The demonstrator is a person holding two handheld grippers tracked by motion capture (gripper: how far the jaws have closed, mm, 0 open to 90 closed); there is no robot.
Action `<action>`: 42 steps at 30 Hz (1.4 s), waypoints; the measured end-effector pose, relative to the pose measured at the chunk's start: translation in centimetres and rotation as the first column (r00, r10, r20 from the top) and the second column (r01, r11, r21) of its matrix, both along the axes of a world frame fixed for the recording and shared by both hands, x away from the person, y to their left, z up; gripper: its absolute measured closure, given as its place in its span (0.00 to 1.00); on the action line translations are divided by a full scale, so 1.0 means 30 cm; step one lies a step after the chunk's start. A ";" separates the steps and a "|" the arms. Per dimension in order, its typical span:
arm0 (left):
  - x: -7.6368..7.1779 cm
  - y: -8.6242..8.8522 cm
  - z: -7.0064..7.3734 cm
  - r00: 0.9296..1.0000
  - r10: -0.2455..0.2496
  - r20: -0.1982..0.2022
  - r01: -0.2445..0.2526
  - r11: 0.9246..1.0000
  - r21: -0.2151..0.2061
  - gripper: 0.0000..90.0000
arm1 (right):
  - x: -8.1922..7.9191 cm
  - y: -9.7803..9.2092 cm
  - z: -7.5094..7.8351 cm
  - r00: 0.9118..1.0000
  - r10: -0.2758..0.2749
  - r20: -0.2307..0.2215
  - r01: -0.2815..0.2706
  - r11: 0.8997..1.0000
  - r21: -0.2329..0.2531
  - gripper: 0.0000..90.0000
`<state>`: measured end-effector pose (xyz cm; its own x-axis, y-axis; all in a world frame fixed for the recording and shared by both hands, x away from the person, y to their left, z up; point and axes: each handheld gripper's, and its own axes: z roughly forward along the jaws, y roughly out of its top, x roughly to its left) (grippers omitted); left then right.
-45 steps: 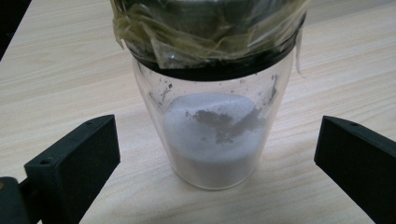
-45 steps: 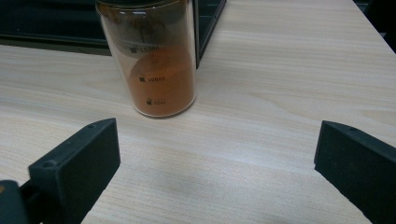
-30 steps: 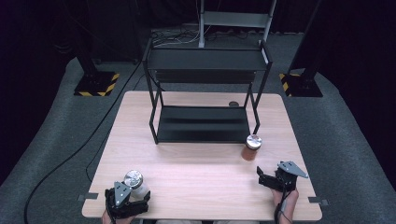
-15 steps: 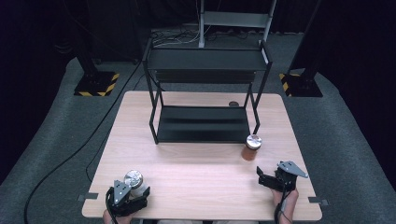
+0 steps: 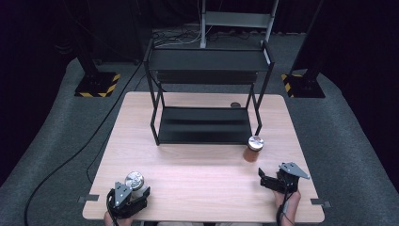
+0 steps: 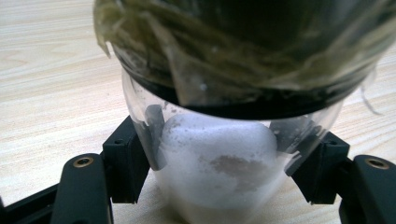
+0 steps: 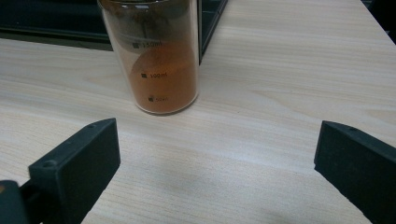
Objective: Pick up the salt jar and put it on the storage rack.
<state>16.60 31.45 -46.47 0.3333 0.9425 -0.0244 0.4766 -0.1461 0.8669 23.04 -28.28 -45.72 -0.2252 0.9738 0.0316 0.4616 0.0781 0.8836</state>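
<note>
A clear jar of white powder [image 6: 219,158] with a silver lid [image 5: 134,180] stands near the table's front left corner. My left gripper [image 5: 137,192] is shut on it, with one black pad [image 6: 125,161] against each side of the glass. A second jar [image 7: 154,60] holds orange-brown powder and has volume marks on it. It stands upright by the front right leg of the black rack, where the high view shows its silver lid [image 5: 254,143]. My right gripper [image 5: 264,180] is open a short way in front of that jar, with bare table between its wide-apart jaws.
A black two-level metal rack [image 5: 207,94] stands at the middle back of the wooden table [image 5: 197,165]. A small dark round object [image 5: 235,104] lies on the table behind it. Beyond the table are carpet, cables and stand bases with yellow-black stripes [image 5: 96,85].
</note>
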 end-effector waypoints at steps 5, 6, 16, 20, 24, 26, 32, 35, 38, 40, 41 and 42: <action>0.006 0.007 0.007 1.000 -0.013 -0.008 0.013 1.000 0.005 0.34 | 0.000 0.000 0.000 1.000 0.000 0.000 0.000 1.000 0.001 0.00; 0.007 0.008 0.009 1.000 -0.015 -0.010 0.015 1.000 0.006 0.34 | 0.000 -0.001 0.000 1.000 0.000 0.001 0.000 1.000 0.001 0.00; 0.013 0.009 0.026 0.999 -0.033 -0.018 0.033 0.999 0.017 0.34 | 0.000 0.000 0.000 1.000 0.000 0.000 0.000 1.000 -0.001 0.00; 0.017 0.012 0.040 0.999 -0.044 -0.020 0.045 0.999 0.023 0.34 | 0.001 0.000 0.001 1.000 0.000 -0.001 0.000 1.000 -0.002 0.00; 0.021 0.014 0.051 0.999 -0.051 -0.015 0.051 0.999 0.016 0.34 | 0.000 0.000 0.000 1.000 0.000 -0.001 0.000 1.000 -0.001 0.00; 0.024 0.014 0.060 0.998 -0.057 -0.015 0.057 0.998 0.020 0.34 | 0.000 0.000 0.000 1.000 0.000 -0.001 0.000 1.000 0.000 0.00; 0.041 0.006 0.086 0.996 -0.085 -0.009 0.085 0.996 0.029 0.34 | 0.001 0.000 0.001 1.000 0.001 -0.001 -0.001 1.000 -0.001 0.00; 0.049 -0.002 0.096 0.995 -0.096 -0.001 0.096 0.995 0.036 0.34 | 0.002 0.000 0.001 1.000 0.002 -0.003 -0.002 1.000 -0.003 0.00; 0.060 -0.010 0.111 0.994 -0.110 0.008 0.109 0.993 0.039 0.34 | 0.002 0.002 0.002 1.000 0.003 -0.003 -0.003 1.000 -0.006 0.00; 0.066 -0.015 0.119 0.993 -0.116 0.017 0.116 0.993 0.039 0.34 | 0.002 0.002 0.002 1.000 0.003 -0.003 -0.003 1.000 -0.006 0.00; 0.070 -0.017 0.123 0.992 -0.121 0.019 0.120 0.992 0.040 0.34 | 0.002 0.002 0.002 1.000 0.003 -0.003 -0.003 1.000 -0.006 0.00; 0.074 -0.021 0.128 0.992 -0.125 0.022 0.124 0.991 0.043 0.34 | 0.002 0.002 0.002 1.000 0.003 -0.003 -0.003 1.000 -0.006 0.00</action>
